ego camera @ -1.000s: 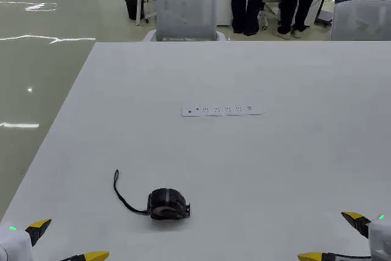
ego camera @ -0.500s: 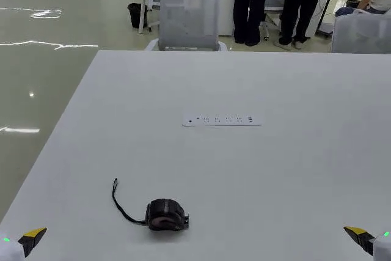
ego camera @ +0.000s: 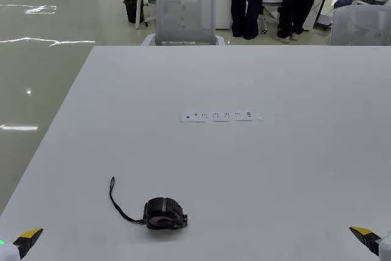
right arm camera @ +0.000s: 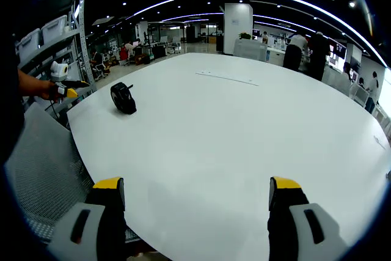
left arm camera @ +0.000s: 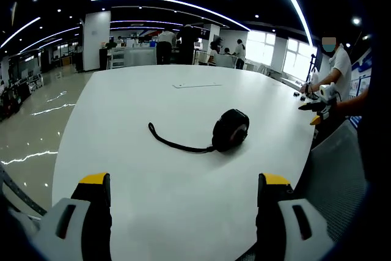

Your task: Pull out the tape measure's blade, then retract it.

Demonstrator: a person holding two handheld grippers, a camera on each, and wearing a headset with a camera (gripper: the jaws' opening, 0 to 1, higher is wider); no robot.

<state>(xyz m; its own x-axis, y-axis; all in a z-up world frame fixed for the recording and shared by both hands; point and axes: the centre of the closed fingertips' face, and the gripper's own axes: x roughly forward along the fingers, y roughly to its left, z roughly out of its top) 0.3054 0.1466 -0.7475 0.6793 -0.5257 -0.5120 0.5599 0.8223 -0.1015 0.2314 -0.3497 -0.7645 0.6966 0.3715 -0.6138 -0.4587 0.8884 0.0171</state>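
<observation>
1. 2 hand-held grippers are shown with their jaws spread wide and nothing between them: the left gripper [left arm camera: 184, 179] and the right gripper [right arm camera: 197, 183], each with yellow-tipped grey jaws.
2. In the head view, 1 yellow tip of each gripper is seen at a bottom corner. 1.0 s ago, 2 tips per side were seen there, so less of both grippers is now caught at the lower edge.
3. The round black tape measure [ego camera: 165, 213] is found on the large white table [ego camera: 287, 169], on its left part and near the front edge. It is closer to the left gripper than to the right one, and is touched by neither.
4. A thin black wrist strap [ego camera: 115, 198] is laid out from the case toward the left and away from the viewer.
5. The flat white power strip [ego camera: 220, 116] lies farther back, near the table's middle. The tape measure's place relative to it is unchanged from the earlier frames; the small shift of the whole picture is owed to the headset.
</observation>
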